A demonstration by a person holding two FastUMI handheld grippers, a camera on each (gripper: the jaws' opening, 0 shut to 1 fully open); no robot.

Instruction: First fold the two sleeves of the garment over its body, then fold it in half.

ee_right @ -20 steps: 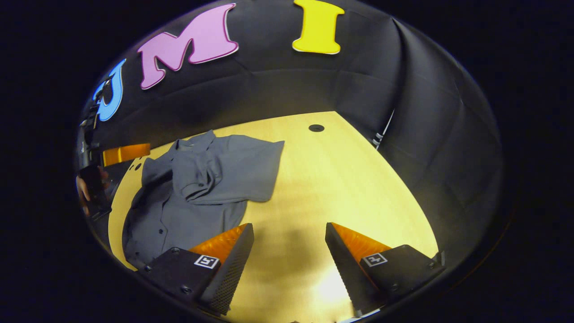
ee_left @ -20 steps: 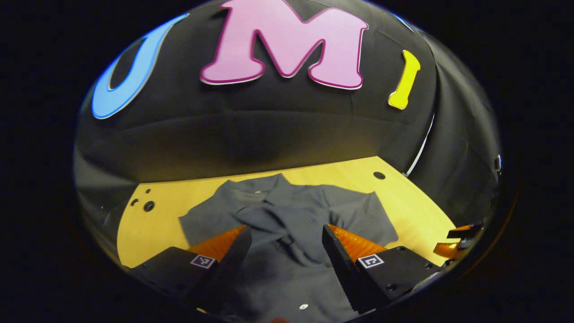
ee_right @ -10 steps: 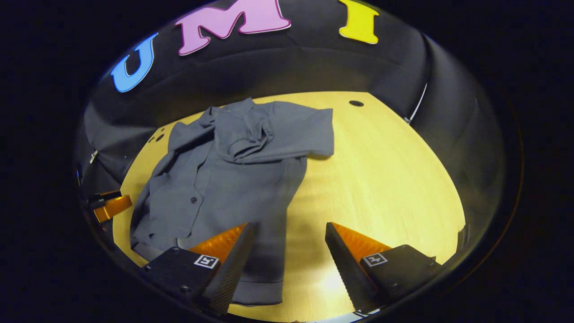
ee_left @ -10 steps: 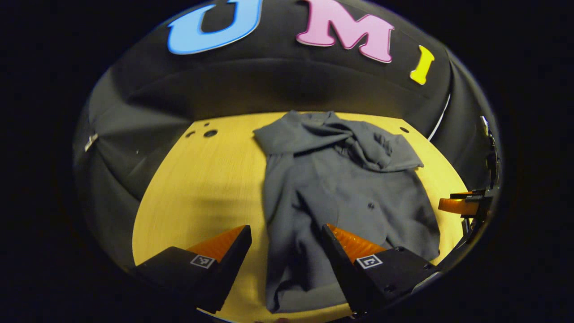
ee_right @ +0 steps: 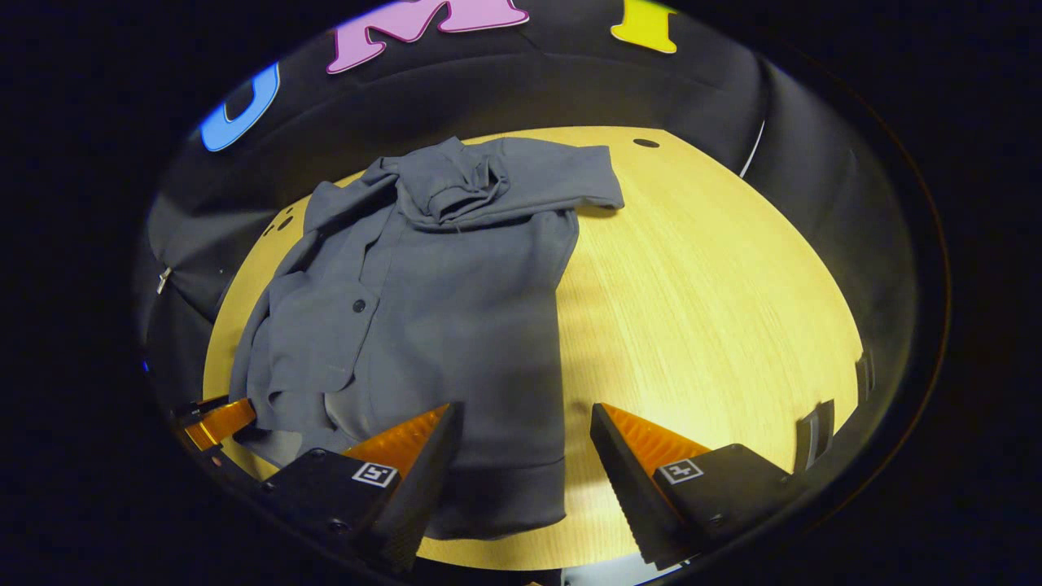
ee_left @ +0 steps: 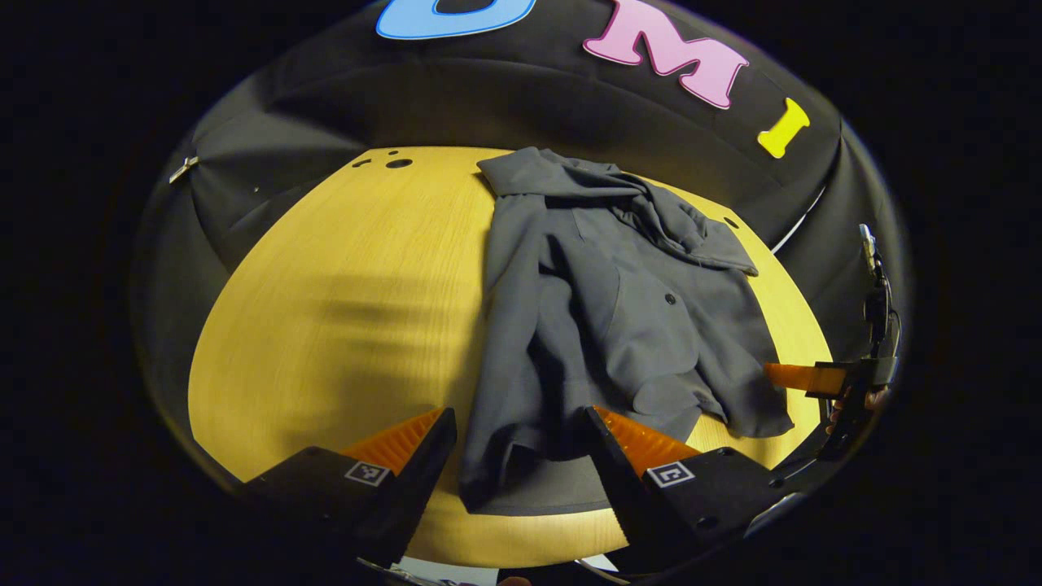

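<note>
A grey short-sleeved shirt (ee_left: 619, 325) is seen spread on a round, light wooden tabletop (ee_left: 342, 293), collar toward the far edge and hem toward the near edge. In the left gripper view, the shirt is laid right of the tabletop's middle; its left side is doubled over the body in a long lengthwise fold, and the other sleeve (ee_left: 692, 236) is bunched over the chest just below the collar. Small dark buttons (ee_left: 670, 299) are seen along the front. The left gripper (ee_left: 517, 452) is held with its fingers spread apart and nothing between them, above the shirt's hem at the near edge. Farther right, by the tabletop's right edge, the other gripper (ee_left: 822, 378) is seen beside the shirt's lower corner.

In the right gripper view, the shirt (ee_right: 440, 309) is laid over the left half of the tabletop (ee_right: 708, 309), the bunched sleeve (ee_right: 464, 191) lying near the far edge. The right gripper (ee_right: 525, 452) is likewise held wide apart and empty, its left finger (ee_right: 423, 472) over the hem and its right finger over bare wood.
</note>
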